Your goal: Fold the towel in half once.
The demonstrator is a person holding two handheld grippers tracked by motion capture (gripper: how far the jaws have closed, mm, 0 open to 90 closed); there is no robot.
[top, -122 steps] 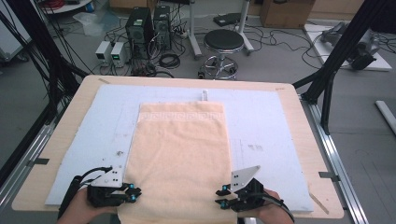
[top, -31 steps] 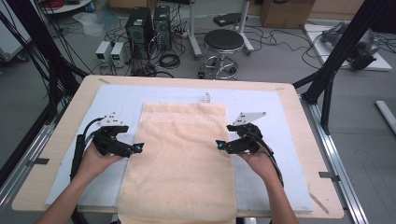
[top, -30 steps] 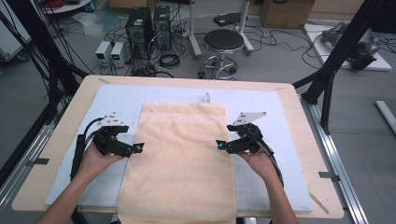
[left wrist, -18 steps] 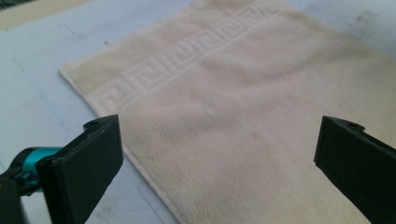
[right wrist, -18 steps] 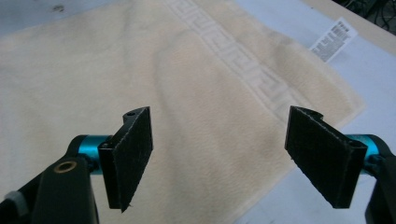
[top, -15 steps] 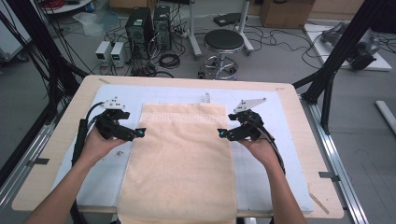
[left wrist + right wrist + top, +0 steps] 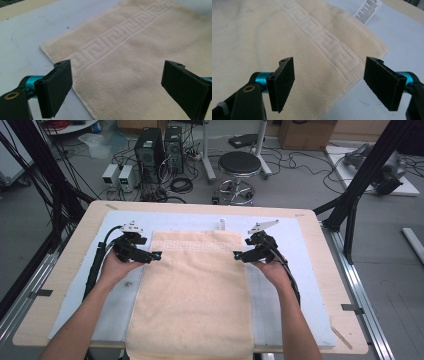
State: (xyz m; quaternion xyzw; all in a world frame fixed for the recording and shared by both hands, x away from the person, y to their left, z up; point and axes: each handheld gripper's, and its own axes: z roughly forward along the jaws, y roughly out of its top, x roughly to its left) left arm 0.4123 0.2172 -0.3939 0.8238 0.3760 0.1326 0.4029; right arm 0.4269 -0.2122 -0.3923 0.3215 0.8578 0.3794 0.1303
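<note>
Cream towel [image 7: 195, 290] flat on surface; left gripper [image 7: 156, 256], right gripper [image 7: 236, 255] at its far corners, fingers wide apart, empty, left's just been closing slightly.

Soft, matt terry-cloth towel [image 7: 195, 290] on a smooth pale mat [image 7: 295, 300], wooden table [image 7: 70, 265].

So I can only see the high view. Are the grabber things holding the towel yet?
Observer: Not yet. In the left gripper view the left gripper has its jaws wide apart above the towel, with nothing pinched between them.
Child: What about the other one?
Observer: The right gripper is open too, hanging over the towel's edge near a far corner.
Child: Is there a pattern on the towel?
Observer: Yes, up close there is a raised band of square spirals running along the far end.
Child: What is that little white thing at the top?
Observer: A label with tiny printing, lying on the mat beyond the towel's end.
</note>
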